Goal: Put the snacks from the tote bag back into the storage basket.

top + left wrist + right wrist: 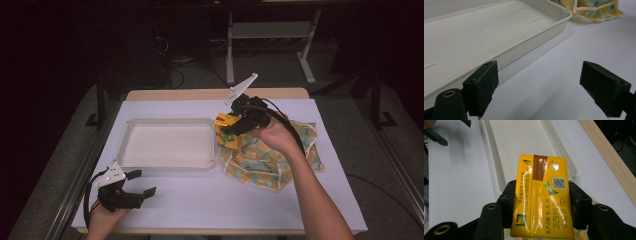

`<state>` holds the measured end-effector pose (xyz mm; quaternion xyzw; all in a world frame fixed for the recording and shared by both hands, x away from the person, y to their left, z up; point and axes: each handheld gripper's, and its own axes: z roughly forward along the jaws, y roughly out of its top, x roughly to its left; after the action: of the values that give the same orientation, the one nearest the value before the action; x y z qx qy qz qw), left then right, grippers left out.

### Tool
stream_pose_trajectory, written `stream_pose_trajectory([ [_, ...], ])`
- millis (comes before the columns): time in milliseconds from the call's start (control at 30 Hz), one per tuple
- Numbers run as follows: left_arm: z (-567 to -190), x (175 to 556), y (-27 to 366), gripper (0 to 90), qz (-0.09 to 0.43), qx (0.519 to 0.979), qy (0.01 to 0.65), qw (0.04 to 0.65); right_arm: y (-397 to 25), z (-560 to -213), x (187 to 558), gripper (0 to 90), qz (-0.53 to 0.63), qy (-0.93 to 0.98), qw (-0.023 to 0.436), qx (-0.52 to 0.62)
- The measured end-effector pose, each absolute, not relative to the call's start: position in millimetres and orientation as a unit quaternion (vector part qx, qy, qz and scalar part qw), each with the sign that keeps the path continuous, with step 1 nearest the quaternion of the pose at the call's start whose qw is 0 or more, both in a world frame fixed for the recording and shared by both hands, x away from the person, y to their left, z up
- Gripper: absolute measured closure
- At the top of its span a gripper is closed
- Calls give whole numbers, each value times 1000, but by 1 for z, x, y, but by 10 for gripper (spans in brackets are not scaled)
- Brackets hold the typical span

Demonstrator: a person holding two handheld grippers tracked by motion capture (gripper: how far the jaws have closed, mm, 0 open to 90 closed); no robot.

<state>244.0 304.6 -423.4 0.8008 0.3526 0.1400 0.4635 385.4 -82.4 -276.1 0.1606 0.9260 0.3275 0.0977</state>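
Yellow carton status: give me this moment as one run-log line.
right gripper: shut on yellow drink carton, above patterned cloth bag | left gripper: open, idle | white plastic tray: empty

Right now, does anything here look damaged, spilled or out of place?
Nothing stands out. The right tool grips an intact yellow drink carton, the white plastic tray sits square, and the crumpled floral cloth bag lies beside it.

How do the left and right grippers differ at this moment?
The right gripper is shut on a yellow carton; the left gripper is open and holds nothing. The right one is raised over the cloth bag; the left sits low beside the white tray. Both have black jaws.
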Motion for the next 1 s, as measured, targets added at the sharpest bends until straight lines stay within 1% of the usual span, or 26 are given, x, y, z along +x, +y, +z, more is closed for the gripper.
stream_pose_trajectory([
  [367,-423,244,305,148,141,801,351,464,-74,-271,386,494,326,928,103,150],
  [1000,-424,245,305,147,140,799,354,465,-57,-268,387,494,327,930,97,137],
])
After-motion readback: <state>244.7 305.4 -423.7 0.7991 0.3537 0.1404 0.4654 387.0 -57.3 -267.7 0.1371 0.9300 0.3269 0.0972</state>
